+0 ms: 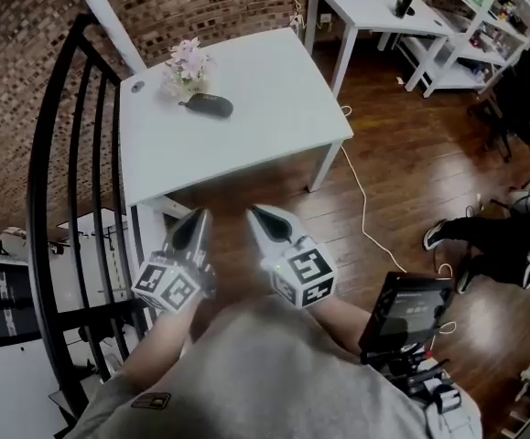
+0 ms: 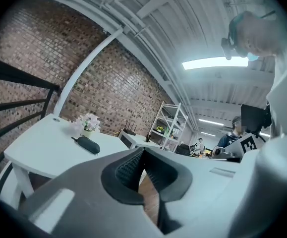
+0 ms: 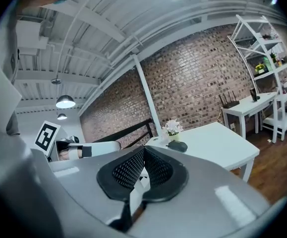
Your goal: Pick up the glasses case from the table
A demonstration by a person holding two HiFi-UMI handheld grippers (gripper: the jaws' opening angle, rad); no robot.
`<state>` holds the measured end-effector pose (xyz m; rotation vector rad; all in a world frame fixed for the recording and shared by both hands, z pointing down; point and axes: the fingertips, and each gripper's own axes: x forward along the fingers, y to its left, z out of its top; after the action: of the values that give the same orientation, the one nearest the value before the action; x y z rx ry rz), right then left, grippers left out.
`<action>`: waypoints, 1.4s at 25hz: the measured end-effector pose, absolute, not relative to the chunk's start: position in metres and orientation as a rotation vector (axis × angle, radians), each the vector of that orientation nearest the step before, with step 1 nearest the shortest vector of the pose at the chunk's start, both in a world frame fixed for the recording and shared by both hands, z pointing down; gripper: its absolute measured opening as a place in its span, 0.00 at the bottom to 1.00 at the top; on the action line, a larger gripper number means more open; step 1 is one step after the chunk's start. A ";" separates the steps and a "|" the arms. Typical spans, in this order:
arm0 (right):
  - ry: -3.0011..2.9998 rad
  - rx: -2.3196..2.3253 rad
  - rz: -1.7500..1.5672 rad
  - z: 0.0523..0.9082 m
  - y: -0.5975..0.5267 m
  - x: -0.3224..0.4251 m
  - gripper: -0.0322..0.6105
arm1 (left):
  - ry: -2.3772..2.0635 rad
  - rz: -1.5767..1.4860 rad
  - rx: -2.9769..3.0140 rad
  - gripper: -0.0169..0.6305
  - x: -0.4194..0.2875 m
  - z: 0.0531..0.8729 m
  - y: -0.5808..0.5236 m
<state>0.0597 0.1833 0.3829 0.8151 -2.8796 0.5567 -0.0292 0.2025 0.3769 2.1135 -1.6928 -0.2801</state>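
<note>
A dark oval glasses case [image 1: 211, 105] lies on the white table [image 1: 246, 144] beside a small pot of pale flowers [image 1: 186, 67]. The case also shows far off in the left gripper view [image 2: 88, 144] and in the right gripper view [image 3: 177, 146]. Both grippers are held close to the person's body, well short of the table. My left gripper [image 1: 199, 218] has its jaws together with nothing between them. My right gripper [image 1: 256, 213] is shut too and holds nothing.
A black stair railing [image 1: 68, 199] curves along the left of the table. A second white table [image 1: 374, 7] and white shelves [image 1: 484, 26] stand at the back right. A white cable [image 1: 361, 190] runs over the wooden floor. A seated person's legs [image 1: 484, 236] are at the right.
</note>
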 end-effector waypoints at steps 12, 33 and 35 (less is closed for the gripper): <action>-2.845 0.787 0.590 0.405 0.106 0.011 0.07 | -1.713 -0.241 2.085 0.03 -0.086 0.398 0.123; -2.679 0.960 0.516 0.433 -0.027 -0.116 0.07 | -1.617 -0.075 2.166 0.03 -0.248 0.464 -0.021; -2.671 0.958 0.527 0.438 -0.038 -0.117 0.07 | -1.617 0.003 2.201 0.03 -0.252 0.473 -0.034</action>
<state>-0.1173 -0.0375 0.4380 0.9577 -2.6708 0.5272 -0.2518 -0.0342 0.4733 2.2010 -1.6173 0.0032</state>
